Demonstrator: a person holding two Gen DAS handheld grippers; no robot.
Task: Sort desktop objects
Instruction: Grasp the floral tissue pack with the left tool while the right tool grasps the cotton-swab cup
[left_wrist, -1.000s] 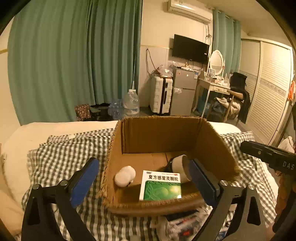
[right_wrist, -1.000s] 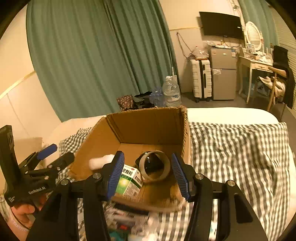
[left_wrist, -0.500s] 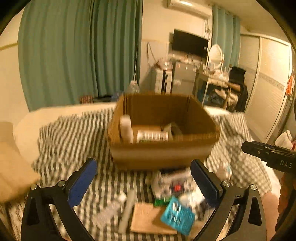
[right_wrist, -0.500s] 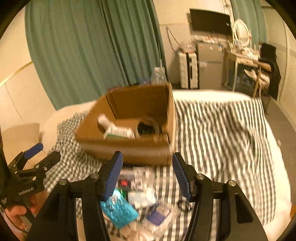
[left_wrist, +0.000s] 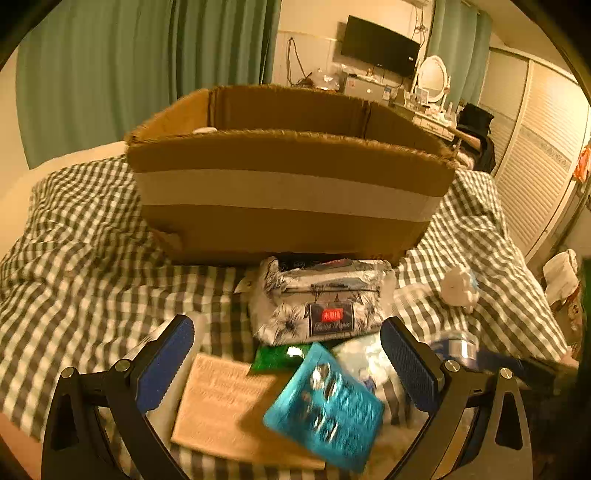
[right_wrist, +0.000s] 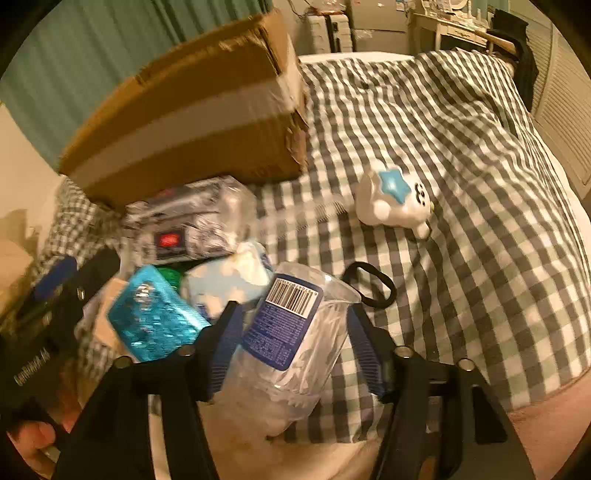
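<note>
The open cardboard box (left_wrist: 284, 188) stands on the checked bedcover, with a pile of small objects in front of it. My left gripper (left_wrist: 288, 365) hangs open just above the pile, over a teal blister pack (left_wrist: 325, 402) and a tan card (left_wrist: 221, 406). A patterned pouch (left_wrist: 321, 299) lies against the box. My right gripper (right_wrist: 295, 347) points steeply down, its jaws opening around a clear plastic tub (right_wrist: 291, 343) with a blue barcode label. The tub lies between the pads, which do not visibly press on it. The left gripper's blue pad (right_wrist: 55, 273) shows at the left.
A white toy with a blue star (right_wrist: 395, 199) lies alone on the cover to the right of the box. A black hair tie (right_wrist: 369, 284) lies just beyond the tub. A green packet (left_wrist: 277, 356) and a white tube (left_wrist: 192, 332) are in the pile. A hand (right_wrist: 29, 439) shows bottom left.
Both grippers have come down from above the box to the pile in front of it. The right jaws have widened and now straddle the clear tub.
</note>
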